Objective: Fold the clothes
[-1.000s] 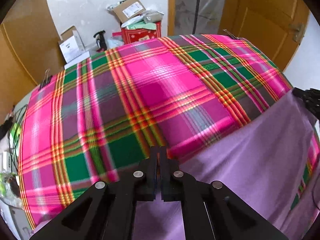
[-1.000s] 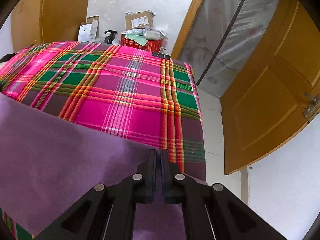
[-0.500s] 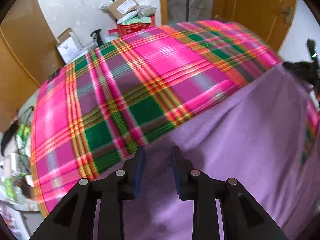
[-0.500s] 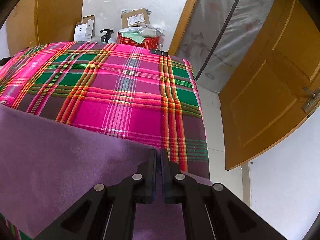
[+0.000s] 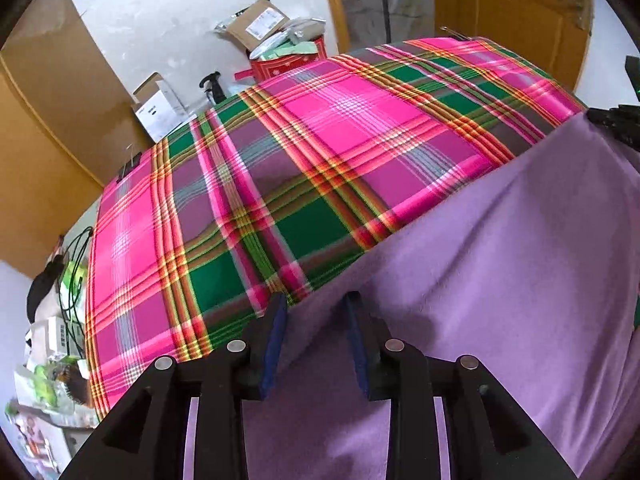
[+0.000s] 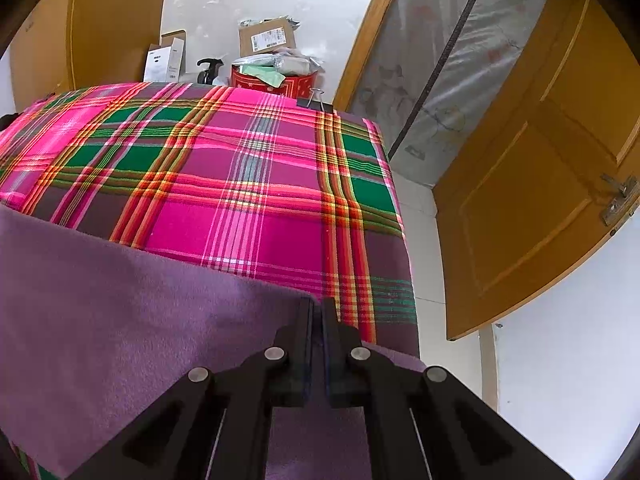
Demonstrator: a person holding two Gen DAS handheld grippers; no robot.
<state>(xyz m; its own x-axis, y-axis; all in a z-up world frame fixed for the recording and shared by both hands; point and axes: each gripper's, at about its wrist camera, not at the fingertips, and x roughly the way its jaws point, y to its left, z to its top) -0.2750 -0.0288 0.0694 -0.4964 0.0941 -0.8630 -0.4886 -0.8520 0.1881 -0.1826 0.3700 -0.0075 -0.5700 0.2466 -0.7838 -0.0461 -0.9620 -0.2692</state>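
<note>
**Operator:** Since a second ago my left hand-held gripper has let go. It was pinched shut on the near edge of the purple cloth; its jaws have just been working open and back in a little, and now they stand a narrow gap apart with the cloth's edge lying between the pads, not pressed. The view has also slid sideways along that edge.

**Spotter:** And your right?

**Operator:** The right hand-held gripper sits where it was, jaws clamped on the cloth's corner at the tabletop's right end.

**Spotter:** Which way does the cloth lie from you?

**Operator:** It covers the near part of the tabletop. Its far edge runs across both views, from my left gripper over to the right one, so its long axis goes side to side between my hands. The left is the free one and sits right over the edge, so I judge it is the hand to re-grip.

**Spotter:** Surface?

**Operator:** A pink and green plaid tablecloth, held by a binder clip at the far edge; it looks slightly rippled under the left view. Behind stand cardboard boxes, a red tin, a spray bottle, and an open wooden door on the right.
</note>
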